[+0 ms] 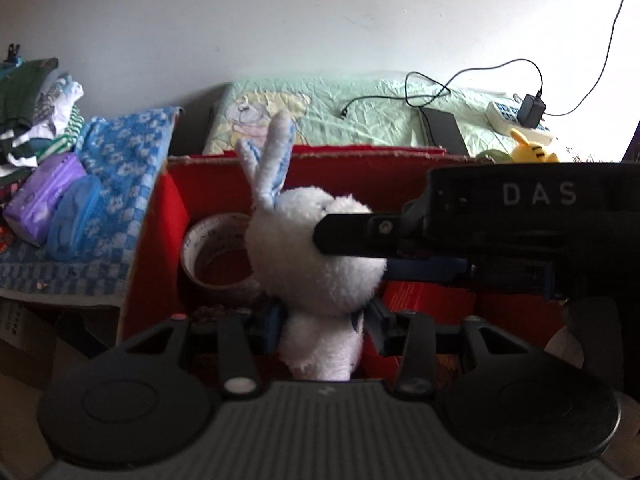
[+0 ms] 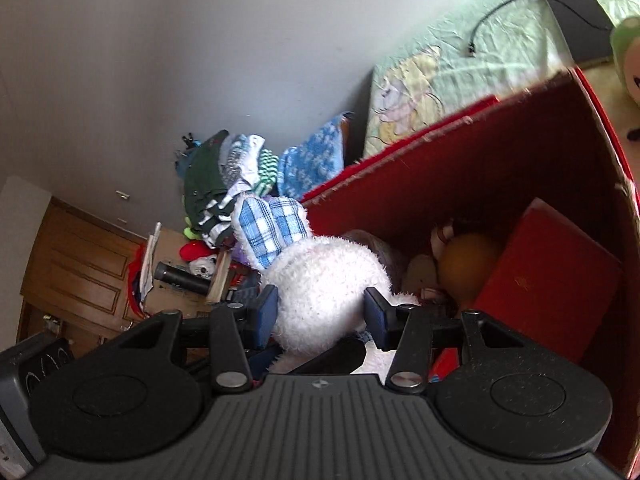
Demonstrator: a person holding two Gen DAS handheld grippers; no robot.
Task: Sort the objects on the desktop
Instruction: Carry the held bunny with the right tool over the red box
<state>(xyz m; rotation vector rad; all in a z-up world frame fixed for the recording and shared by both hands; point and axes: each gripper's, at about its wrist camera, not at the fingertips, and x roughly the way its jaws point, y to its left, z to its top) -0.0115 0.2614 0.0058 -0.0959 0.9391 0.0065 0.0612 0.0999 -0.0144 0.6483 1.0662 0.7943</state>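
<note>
Bunny plushie (image 1: 316, 248) is getting squeezed by both grippers, left gripper (image 1: 322, 322) and right gripper (image 2: 320, 314), jaws clamping it over the red cardboard box (image 2: 500, 136).

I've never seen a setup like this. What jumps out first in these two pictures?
A fluffy white toy rabbit with blue checked ears fills the middle of both views, gripped at once by the left gripper around its body and the right gripper around its head. It hangs over a big red cardboard box that already holds a roll of tape and a smaller red box. Behind the box lies a pale green bedspread with a black charger cable.
</note>
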